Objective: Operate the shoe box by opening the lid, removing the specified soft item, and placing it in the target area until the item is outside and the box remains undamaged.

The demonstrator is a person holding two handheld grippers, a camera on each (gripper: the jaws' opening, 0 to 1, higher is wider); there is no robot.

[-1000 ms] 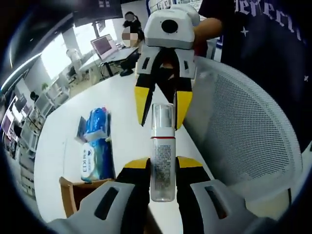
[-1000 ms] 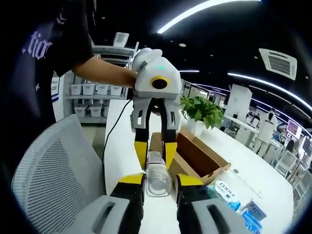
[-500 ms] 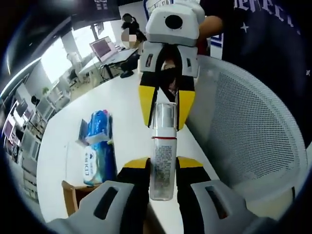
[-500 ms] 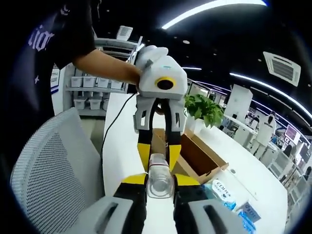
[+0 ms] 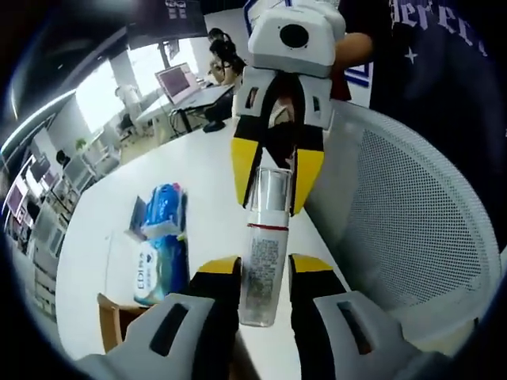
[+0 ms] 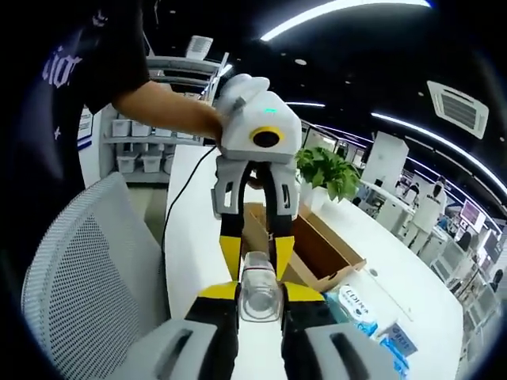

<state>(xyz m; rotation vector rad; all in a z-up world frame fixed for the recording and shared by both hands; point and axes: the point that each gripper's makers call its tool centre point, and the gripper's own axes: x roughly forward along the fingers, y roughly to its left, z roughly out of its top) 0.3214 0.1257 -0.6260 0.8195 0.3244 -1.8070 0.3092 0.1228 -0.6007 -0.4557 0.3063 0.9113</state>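
The shoe box [image 6: 317, 253] sits right of centre in the right gripper view, open, its brown inside showing, on the white table [image 6: 194, 245]. No soft item can be made out inside it.

Left gripper view: the left gripper [image 5: 263, 273] rises from the bottom edge with its yellow-tipped jaws pinching the base of a clear bottle [image 5: 264, 241] that has a red band and a printed label. At the upper centre the right gripper [image 5: 276, 174] faces the camera, its jaws closed around the bottle's cap end. Blue packets [image 5: 158, 245] lie on the table at left, a mesh chair [image 5: 404, 229] is at right, and a brown corner at the lower left is probably the box.

Right gripper view: the right gripper [image 6: 257, 291] grips the bottle [image 6: 258, 285] end-on at lower centre, and the left gripper [image 6: 255, 241], held by a person's hand [image 6: 186, 119], clamps its far end.

The bottle looks rigid, light and smooth, so likely slippery; a hold on the labelled body should be steadier than on the cap. The cardboard box probably dents easily.
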